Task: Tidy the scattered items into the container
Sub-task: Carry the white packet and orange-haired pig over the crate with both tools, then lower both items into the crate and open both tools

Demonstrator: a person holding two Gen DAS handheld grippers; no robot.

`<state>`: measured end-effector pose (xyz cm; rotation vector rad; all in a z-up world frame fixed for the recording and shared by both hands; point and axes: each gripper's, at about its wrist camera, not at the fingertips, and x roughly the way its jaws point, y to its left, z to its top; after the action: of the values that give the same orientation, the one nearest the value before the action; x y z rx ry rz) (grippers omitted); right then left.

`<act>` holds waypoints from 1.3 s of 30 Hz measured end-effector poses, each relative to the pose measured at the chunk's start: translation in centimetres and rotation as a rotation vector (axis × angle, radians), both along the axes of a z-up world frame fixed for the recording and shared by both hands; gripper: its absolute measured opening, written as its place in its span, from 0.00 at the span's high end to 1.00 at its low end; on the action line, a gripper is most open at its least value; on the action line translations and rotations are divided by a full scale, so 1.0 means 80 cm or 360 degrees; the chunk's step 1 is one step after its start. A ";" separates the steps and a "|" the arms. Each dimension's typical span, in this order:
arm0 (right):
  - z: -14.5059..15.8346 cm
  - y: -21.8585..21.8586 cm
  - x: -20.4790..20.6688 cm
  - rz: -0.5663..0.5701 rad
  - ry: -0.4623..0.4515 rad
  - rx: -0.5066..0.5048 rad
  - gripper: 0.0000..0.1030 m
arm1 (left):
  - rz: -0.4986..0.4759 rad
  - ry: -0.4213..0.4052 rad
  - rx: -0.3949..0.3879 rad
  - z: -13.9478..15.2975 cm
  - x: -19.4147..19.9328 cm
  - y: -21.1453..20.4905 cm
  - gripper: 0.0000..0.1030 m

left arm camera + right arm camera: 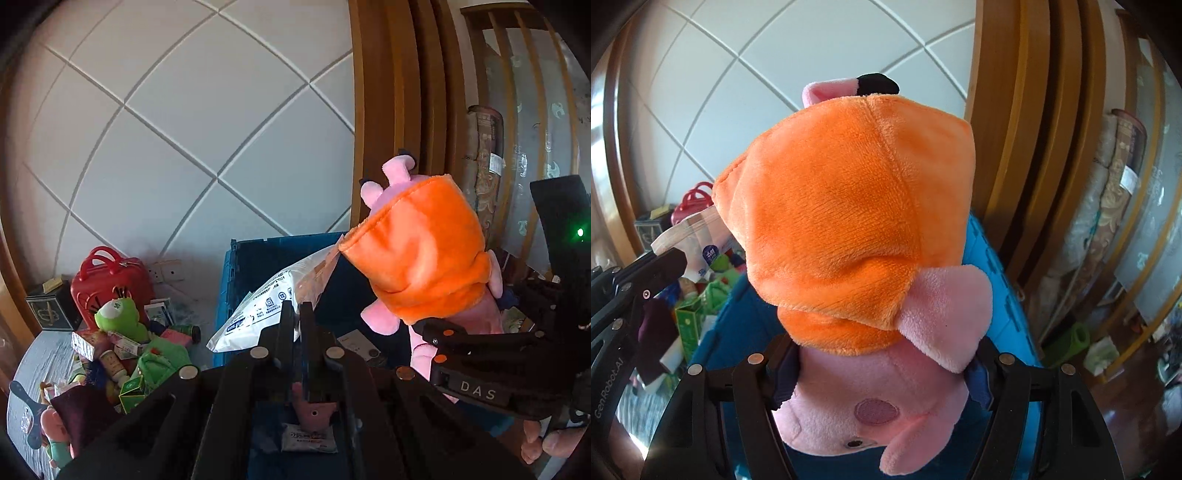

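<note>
Fingers of the left gripper [297, 314] sit pressed together at lower centre of the left wrist view, pinching the edge of a white plastic packet [266, 306] that slants up toward the middle. Behind it stands the blue container [255, 258], its wall at centre frame. Over at the right edge the right gripper [436, 343] comes in, carrying a pink plush pig in an orange dress [421, 251], upside down, legs pointing up. Lower left, a heap of scattered items [122, 350] lies on the table, a green plush toy [118, 317] and a red case [107, 280] among them.

Right wrist view now: the right gripper [882, 373] stands about half open, its fingers [783, 369] clamped on either side of the plush pig's [849, 206] pink head, which fills the centre. Blue container [1001, 295] shows beneath and behind it. At left edge the left gripper [670, 260] holds the packet [698, 236].
</note>
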<state>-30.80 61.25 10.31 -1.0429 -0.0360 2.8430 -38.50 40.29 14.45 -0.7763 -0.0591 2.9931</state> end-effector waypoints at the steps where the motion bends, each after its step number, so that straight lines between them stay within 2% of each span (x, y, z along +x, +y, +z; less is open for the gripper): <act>1: -0.005 0.012 -0.020 0.0008 -0.0044 0.0007 0.30 | 0.0015 -0.0052 -0.0013 -0.003 -0.021 0.005 0.97; 5: -0.035 0.046 -0.096 0.0020 -0.0253 0.0056 0.30 | 0.0053 -0.0325 -0.0050 -0.035 -0.099 0.018 0.97; 10: -0.100 0.070 -0.159 0.0078 -0.0570 0.0069 0.29 | -0.0021 -0.0811 0.0069 -0.110 -0.176 0.026 0.97; 12: -0.135 0.074 -0.170 0.0107 -0.0705 0.0084 0.29 | -0.0040 -0.0985 0.0069 -0.143 -0.191 0.034 0.97; 16: -0.215 0.077 -0.180 0.0165 -0.1003 0.0199 0.29 | -0.0077 -0.1297 -0.0035 -0.208 -0.209 0.058 0.97; 20: -0.278 0.077 -0.182 0.0193 -0.1229 0.0189 0.28 | -0.0118 -0.1569 -0.0043 -0.263 -0.219 0.071 0.97; 24: -0.318 0.076 -0.182 0.0222 -0.1385 0.0204 0.27 | -0.0147 -0.1710 -0.0068 -0.295 -0.222 0.084 0.97; 25: -0.326 0.077 -0.182 0.0224 -0.1409 0.0207 0.23 | -0.0161 -0.1742 -0.0078 -0.301 -0.223 0.088 0.97; 30: -0.328 0.074 -0.184 0.0239 -0.1423 0.0215 0.21 | -0.0162 -0.1851 -0.0105 -0.323 -0.224 0.086 0.95; 32: -0.330 0.075 -0.183 0.0235 -0.1430 0.0214 0.18 | -0.0161 -0.1861 -0.0109 -0.326 -0.223 0.084 0.91; 36: -0.329 0.075 -0.179 0.0227 -0.1428 0.0207 0.17 | -0.0151 -0.1838 -0.0120 -0.320 -0.223 0.082 0.61; 39: -0.325 0.073 -0.174 0.0230 -0.1423 0.0221 0.15 | -0.0151 -0.1802 -0.0114 -0.307 -0.221 0.083 0.59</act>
<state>-44.75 67.06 -15.70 -2.2208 -0.3821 2.1800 -56.17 46.90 -10.13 -2.2348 0.0456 2.0770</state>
